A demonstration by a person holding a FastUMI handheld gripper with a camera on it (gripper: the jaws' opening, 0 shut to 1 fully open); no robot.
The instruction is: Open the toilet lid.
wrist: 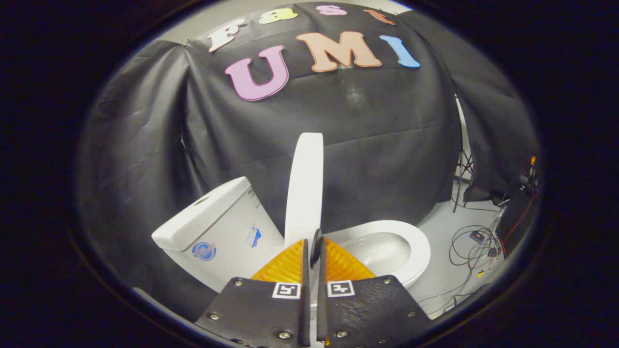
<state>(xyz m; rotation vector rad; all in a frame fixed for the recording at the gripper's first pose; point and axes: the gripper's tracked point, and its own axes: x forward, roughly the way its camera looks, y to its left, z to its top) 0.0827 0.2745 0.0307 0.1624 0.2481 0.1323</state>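
Observation:
The white toilet lid [304,188] is raised and stands almost upright, seen edge-on just ahead of my fingers. Its lower rim carries a small dark tab [316,245], which sits between my fingertips. My gripper [315,247] is shut on that tab, with only a thin gap between the fingers. To the right, beyond the fingers, the white seat ring [418,244] lies flat over the open bowl [382,249]. The white tank [217,227] with its stickers stands to the left of the lid.
Loose cables [476,241] and small devices lie on the pale floor to the right of the toilet. A stand's legs [462,171] rise by the edge of the black cloth wall behind the toilet.

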